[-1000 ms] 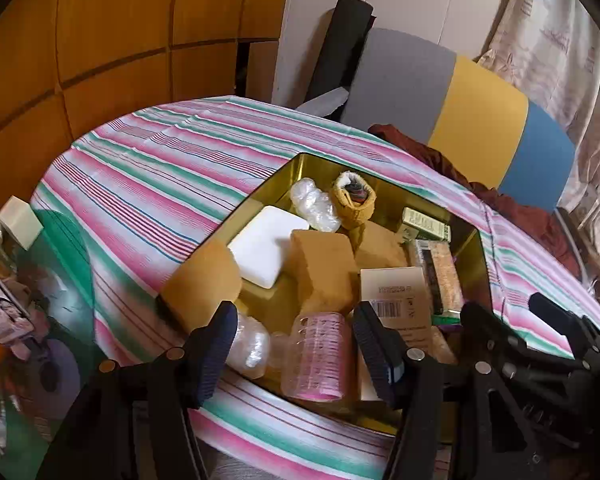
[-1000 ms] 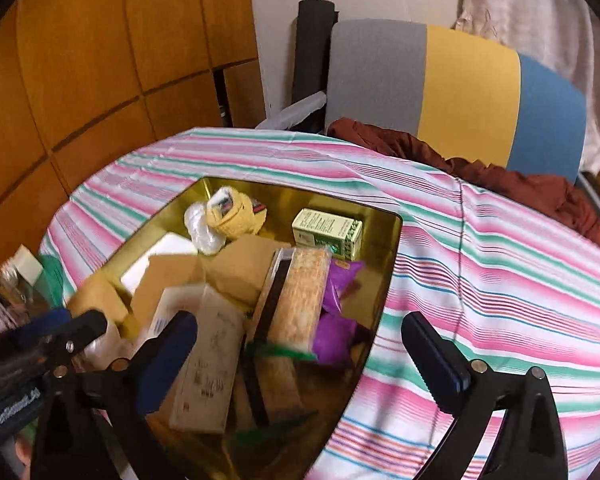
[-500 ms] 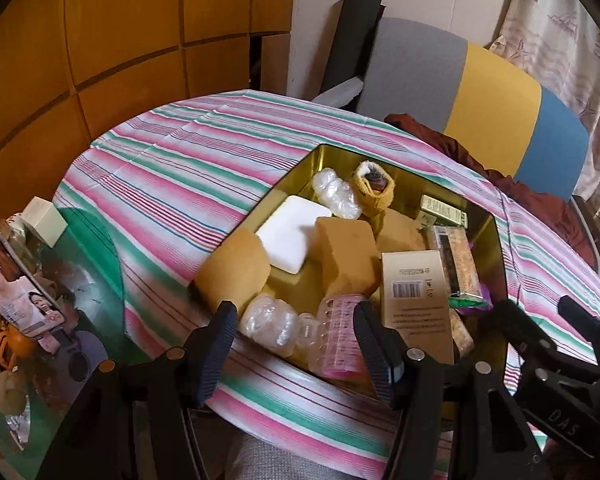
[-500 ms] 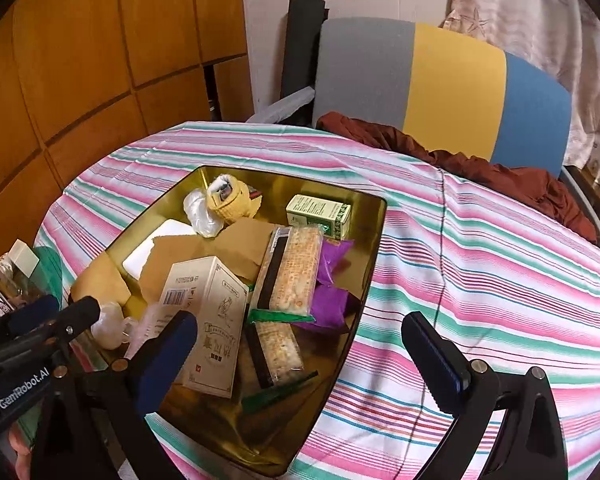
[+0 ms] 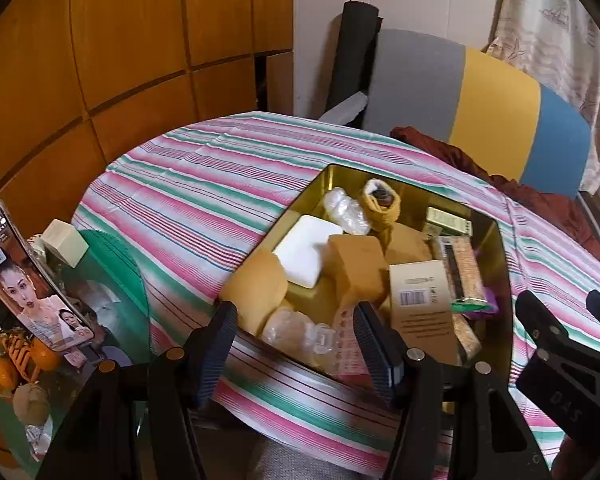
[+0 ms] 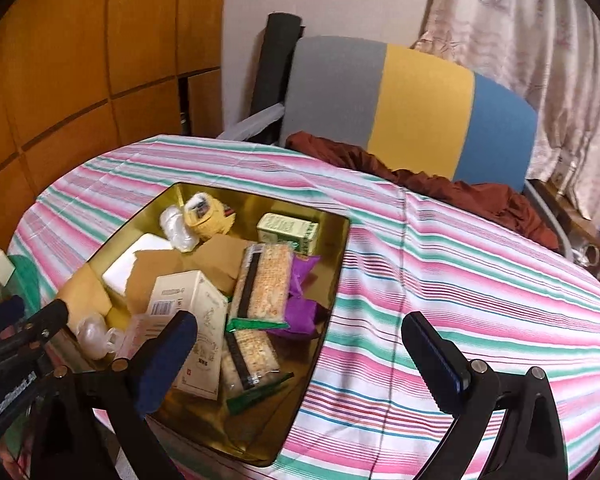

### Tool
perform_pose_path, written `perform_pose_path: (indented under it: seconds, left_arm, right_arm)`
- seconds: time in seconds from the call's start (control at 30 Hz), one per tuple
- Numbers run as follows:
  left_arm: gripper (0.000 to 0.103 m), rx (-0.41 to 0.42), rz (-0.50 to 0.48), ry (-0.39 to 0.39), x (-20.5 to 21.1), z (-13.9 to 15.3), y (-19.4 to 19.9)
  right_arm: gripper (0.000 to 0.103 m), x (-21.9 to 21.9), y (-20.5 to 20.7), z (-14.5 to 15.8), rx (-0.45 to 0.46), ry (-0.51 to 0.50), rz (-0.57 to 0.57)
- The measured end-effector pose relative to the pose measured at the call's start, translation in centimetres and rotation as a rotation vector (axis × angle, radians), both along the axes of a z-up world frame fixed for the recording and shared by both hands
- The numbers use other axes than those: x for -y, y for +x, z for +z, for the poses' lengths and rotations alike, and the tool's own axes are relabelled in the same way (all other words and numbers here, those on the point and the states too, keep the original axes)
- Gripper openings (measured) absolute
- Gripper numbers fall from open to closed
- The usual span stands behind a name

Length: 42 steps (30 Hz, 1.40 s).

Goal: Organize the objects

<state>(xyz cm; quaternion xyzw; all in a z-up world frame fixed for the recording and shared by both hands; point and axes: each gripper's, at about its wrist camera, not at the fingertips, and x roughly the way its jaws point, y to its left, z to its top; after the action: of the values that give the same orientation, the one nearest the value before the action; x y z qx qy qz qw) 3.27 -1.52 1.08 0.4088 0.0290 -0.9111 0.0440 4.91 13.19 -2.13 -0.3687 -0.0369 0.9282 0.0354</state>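
Observation:
A gold tray [image 5: 440, 196] [image 6: 336, 264] sits on the striped tablecloth, crowded with items. Among them are a white barcoded box [image 5: 420, 292] [image 6: 192, 308], cracker packs [image 5: 464, 268] [image 6: 266, 284], a green-and-white box [image 6: 288, 230], a white pad [image 5: 306, 250], a yellow knit pouch [image 5: 382, 204], a brown box [image 5: 356, 264] and purple wrappers [image 6: 300, 296]. My left gripper [image 5: 296, 344] hangs open over the tray's near edge, holding nothing. My right gripper [image 6: 300, 356] is open and empty above the tray's near right corner, and it shows at the right of the left wrist view [image 5: 560, 360].
A green glass side table [image 5: 116, 280] at the left holds a propped phone [image 5: 32, 280], oranges and small boxes. Behind the table stand a grey, yellow and blue chair [image 5: 480, 100] with a brown cloth [image 6: 440, 188]. Bare striped cloth [image 6: 480, 300] lies right of the tray.
Both views have drawn back from the tray, which looks smaller and farther. The phone has come into the left wrist view. Both grippers stay open.

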Motion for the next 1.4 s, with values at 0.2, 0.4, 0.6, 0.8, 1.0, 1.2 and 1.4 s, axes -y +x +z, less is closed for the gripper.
perform_pose_path:
  seconds: [0.2, 0.4, 0.6, 0.8, 1.0, 1.2, 1.4]
  left_arm:
    - [0.061, 0.005, -0.011, 0.009, -0.1, 0.1, 0.2]
    - [0.061, 0.009, -0.019, 0.022, 0.0, 0.3, 0.5]
    - [0.061, 0.011, 0.011, -0.021, 0.0, 0.4, 0.6]
    - [0.061, 0.032, -0.02, -0.006, -0.3, 0.1, 0.6]
    - [0.061, 0.02, -0.06, -0.016, -1.2, 0.4, 0.9]
    - [0.061, 0.023, -0.09, 0.023, -1.3, 0.5, 1.0]
    - [0.061, 0.014, -0.086, 0.024, -1.2, 0.6, 0.9]
  right_arm:
    - [0.103, -0.1, 0.4, 0.5, -0.015, 0.01, -0.032]
    - [0.103, 0.1, 0.4, 0.3, -0.003, 0.028, -0.055]
    - [0.103, 0.4, 0.5, 0.1, 0.004, 0.032, -0.051]
    - [0.103, 0.7, 0.5, 0.1, 0.008, 0.022, -0.053]
    - [0.103, 0.8, 0.5, 0.2, 0.005, 0.019, -0.067]
    - [0.103, 0.7, 0.4, 0.1, 0.009, 0.018, -0.073]
    - [0.103, 0.4, 0.4, 0.1, 0.001, 0.023, -0.08]
